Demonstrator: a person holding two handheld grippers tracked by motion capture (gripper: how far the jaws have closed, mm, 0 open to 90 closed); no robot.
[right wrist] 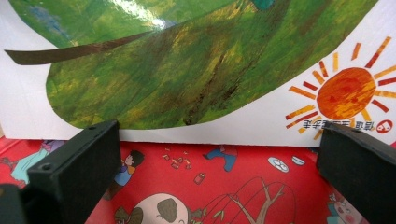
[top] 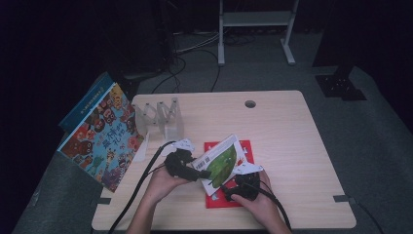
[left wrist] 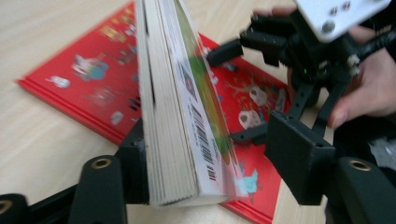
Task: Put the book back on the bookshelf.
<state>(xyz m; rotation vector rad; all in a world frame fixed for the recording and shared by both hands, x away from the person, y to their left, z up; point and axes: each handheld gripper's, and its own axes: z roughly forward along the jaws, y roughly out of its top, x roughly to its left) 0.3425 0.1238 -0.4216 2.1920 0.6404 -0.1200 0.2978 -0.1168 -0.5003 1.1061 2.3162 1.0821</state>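
High view: green-cover book (top: 221, 163) is tilted up off the red book (top: 246, 148), which lies flat on the table (top: 292, 131) near its 6 o'clock edge. Left gripper (top: 203, 173) has the green book's edge at its 7 o'clock; right gripper (top: 229, 191) sits at the book's 5 o'clock. Clear rack (top: 163, 119) and a propped picture book (top: 100, 139) wait at 10 o'clock.

Left gripper view: jaws at mid width with the green-cover book (left wrist: 180, 112) between them. One jaw lies against the page block; the other, at 3 o'clock, stands apart from the cover, so no real clamp yet. Close fully before lifting, or it'll slip.

Right gripper view: jaws wide, nothing held, green cover (right wrist: 187, 65) just ahead above the red book (right wrist: 224, 186). Keep it there as a stop till the left grip is firm.
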